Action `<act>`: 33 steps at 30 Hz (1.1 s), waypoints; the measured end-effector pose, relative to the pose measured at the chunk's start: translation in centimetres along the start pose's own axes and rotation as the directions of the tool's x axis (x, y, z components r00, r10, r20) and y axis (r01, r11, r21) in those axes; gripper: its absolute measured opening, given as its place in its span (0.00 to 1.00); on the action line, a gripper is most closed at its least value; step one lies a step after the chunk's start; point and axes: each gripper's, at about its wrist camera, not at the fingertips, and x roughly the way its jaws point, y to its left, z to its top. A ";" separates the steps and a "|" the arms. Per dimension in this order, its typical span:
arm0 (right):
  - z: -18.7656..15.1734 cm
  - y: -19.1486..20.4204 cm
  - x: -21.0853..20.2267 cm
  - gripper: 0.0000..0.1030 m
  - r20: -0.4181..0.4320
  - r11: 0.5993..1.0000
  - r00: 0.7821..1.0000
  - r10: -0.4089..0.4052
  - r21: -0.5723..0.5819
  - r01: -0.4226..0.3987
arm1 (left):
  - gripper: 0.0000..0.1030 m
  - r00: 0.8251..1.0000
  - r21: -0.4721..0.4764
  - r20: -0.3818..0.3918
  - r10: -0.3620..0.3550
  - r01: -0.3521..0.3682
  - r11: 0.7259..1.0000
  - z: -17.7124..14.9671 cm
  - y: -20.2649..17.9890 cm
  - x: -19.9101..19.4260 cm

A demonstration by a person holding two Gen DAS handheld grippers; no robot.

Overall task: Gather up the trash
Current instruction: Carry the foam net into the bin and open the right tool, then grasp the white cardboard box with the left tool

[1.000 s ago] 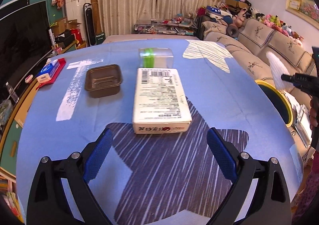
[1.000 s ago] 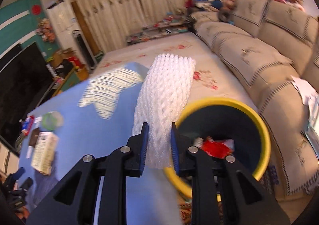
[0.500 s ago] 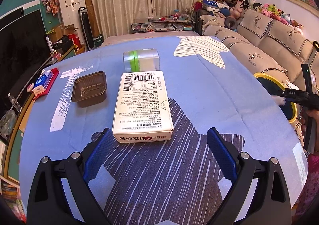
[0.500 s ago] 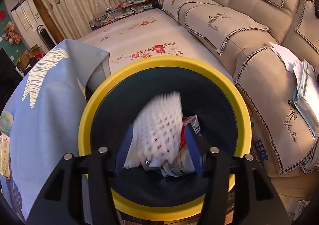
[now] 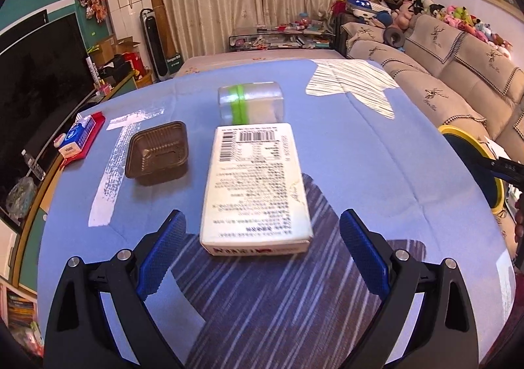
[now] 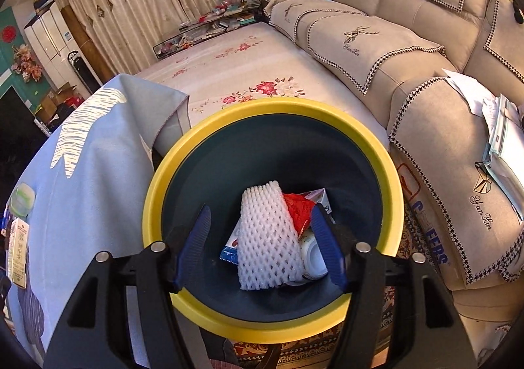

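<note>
Lying at the far left edge of the desk (image 5: pixel 376 156), a red-and-blue packet (image 5: pixel 78 139); sitting just right of it, an empty brown plastic tray (image 5: pixel 157 153); resting beyond, on its side, a clear container with a green band (image 5: pixel 250 102), its near face almost touching a white barcoded carton (image 5: pixel 257 189). Hanging low over that carton's near end, the left gripper (image 5: pixel 262 221), jaws spread wide and flanking the carton without touching it, pinching nothing. Waiting still on the desk, then, three likely pieces of trash. Standing off the right edge of the desk, beside the sofa, the yellow-rimmed bin (image 6: pixel 262 107). Pointing down into it, the right gripper (image 6: pixel 261 215), jaws having just been opening and now standing apart, gripping nothing; lying between them in view but lower down, seemingly free, the white foam fruit net (image 6: pixel 265 244), resting on a red wrapper (image 6: pixel 298 208) and other rubbish. Risking from here: clamping only the carton's near end and letting the far end droop or twist loose in the lift; shoving the carton forward into the clear container and rolling it away; lifting the right jaws out carelessly and snagging the springy net.
</note>
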 end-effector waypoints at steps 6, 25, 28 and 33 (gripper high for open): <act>-0.2 0.9 0.0 0.59 -0.010 1.000 1.000 0.024 -0.011 -0.025 | 0.91 0.999 -0.019 -0.042 -0.024 0.023 1.000 1.3 1.0 2.1; -0.9 1.4 0.5 0.59 -0.034 0.998 0.998 0.053 -0.027 -0.054 | 0.76 0.992 -0.021 -0.121 -0.023 0.020 1.000 1.8 0.6 5.9; -0.9 1.3 0.4 0.59 -0.034 0.998 0.998 0.056 -0.023 -0.057 | 0.70 0.993 -0.026 -0.115 -0.020 0.017 1.000 2.0 0.8 5.8; -1.1 1.0 0.2 0.59 -0.033 0.998 0.997 0.063 -0.022 -0.064 | 0.69 0.993 -0.034 -0.113 -0.033 0.029 0.999 1.8 0.7 5.3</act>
